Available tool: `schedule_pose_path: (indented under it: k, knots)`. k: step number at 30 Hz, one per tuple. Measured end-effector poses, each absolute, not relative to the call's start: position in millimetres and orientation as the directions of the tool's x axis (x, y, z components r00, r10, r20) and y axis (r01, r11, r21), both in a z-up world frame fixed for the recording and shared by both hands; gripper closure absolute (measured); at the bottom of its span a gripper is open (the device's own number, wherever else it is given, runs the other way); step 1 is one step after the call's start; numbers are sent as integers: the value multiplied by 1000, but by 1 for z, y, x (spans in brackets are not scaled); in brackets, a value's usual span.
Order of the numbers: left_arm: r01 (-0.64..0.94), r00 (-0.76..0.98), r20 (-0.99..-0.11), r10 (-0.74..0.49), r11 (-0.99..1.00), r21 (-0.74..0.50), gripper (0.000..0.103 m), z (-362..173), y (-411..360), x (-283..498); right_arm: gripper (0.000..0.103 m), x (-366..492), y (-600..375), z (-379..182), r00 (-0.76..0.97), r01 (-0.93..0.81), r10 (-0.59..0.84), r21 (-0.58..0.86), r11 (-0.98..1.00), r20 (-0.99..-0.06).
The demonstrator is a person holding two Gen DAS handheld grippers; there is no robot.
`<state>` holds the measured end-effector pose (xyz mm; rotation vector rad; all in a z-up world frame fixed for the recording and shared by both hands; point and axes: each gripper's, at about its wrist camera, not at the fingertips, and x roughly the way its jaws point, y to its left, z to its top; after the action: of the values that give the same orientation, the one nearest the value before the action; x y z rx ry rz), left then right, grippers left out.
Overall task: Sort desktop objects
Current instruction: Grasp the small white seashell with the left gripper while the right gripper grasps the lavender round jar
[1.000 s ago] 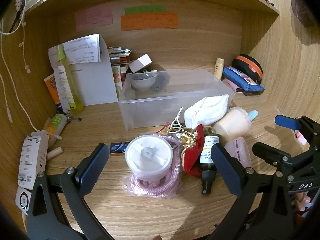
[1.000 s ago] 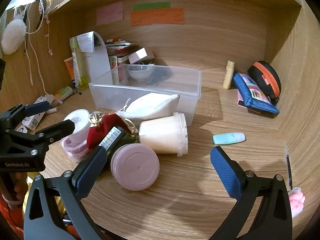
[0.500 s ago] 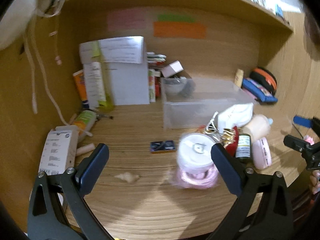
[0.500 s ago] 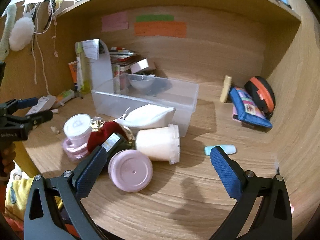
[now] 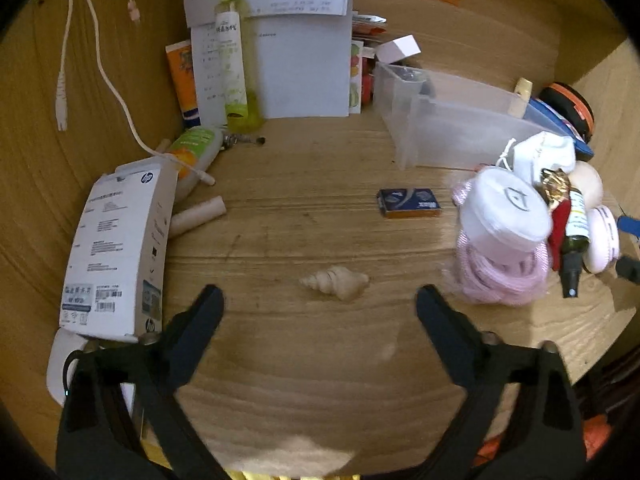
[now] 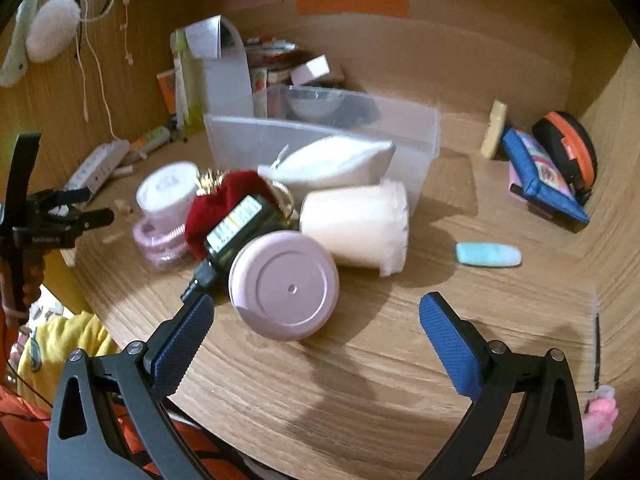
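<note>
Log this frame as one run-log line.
left tool: closing, nothing gripped, over seashell | right tool: open, empty, near pink lid | bin: bowl only

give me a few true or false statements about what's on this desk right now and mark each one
1. A seashell lies on the wood ahead of the left hand-held gripper. True; its jaws are closing with nothing between them.
2. The cream cup stands upright. False: it lies on its side.
3. The clear plastic bin holds a bowl at its far end. True.
4. The right hand-held gripper grips the pink round lid. False: its pads stand apart from the lid.
5. The small blue box is inside the bin. False: it lies on the desk in front of it.
</note>
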<state>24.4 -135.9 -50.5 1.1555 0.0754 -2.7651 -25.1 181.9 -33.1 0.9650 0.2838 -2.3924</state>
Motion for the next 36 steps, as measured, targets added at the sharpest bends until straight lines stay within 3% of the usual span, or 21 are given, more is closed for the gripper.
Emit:
schedule_pose_path:
  k: [4, 6, 14, 16, 24, 36]
  knots:
    - [157, -694, -712, -107, -988, -4, 19, -54, -139, 18, 2, -36, 176, -46, -540, 564, -427, 65, -823, -726]
    - [144, -686, -721, -95, -990, -6, 30, -56, -137, 14, 3, -42, 174, -50, -505, 568, -448, 106, -816, -738]
    - [114, -690, -720, -75, -994, -5, 54, -61, -129, 7, 27, -57, 166, -57, -448, 570, -482, 175, -803, -753]
    - [116, -694, -716, -77, -993, -5, 62, -61, -128, 7, 40, -57, 164, -56, -433, 583, -504, 194, -789, -747]
    - [122, -704, -706, -72, -992, -20, 63, -55, -124, 12, 41, -48, 163, -51, -492, 588, -469, 116, -800, -734]
    - [82, -776, -624, -87, -996, 37, 63, -5, -93, 1, 41, -39, 185, -1, -607, 572, -479, 69, -817, -634]
